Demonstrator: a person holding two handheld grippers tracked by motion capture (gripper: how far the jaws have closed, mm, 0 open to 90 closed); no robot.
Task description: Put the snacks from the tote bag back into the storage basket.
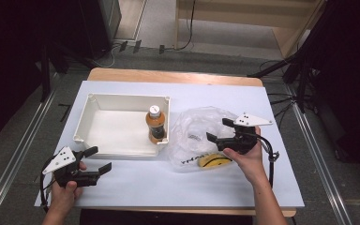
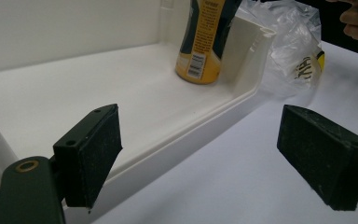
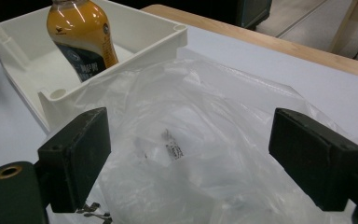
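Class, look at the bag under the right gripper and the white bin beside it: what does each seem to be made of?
Bag: thin clear plastic film, glossy; it crinkles and shows the table through it. White bin: probably rigid moulded plastic, smooth, with rounded moulded corners and an even rim.

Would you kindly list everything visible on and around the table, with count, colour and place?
Bin: one, white, open-topped, left-centre of the table.
Juice bottle: one, orange with white cap and dark label, upright in the bin's right end.
Plastic bag: one, clear, crumpled, right of the bin and against it.
Banana: one, yellow, at the bag's near edge, apparently inside.
Table: one, white sheet over a wooden top.
Cables: several, black, on the floor beyond and right of the table.
Left tongs: black, jaws open, near the bin's front left corner.
Right tongs: black, jaws open over the bag.
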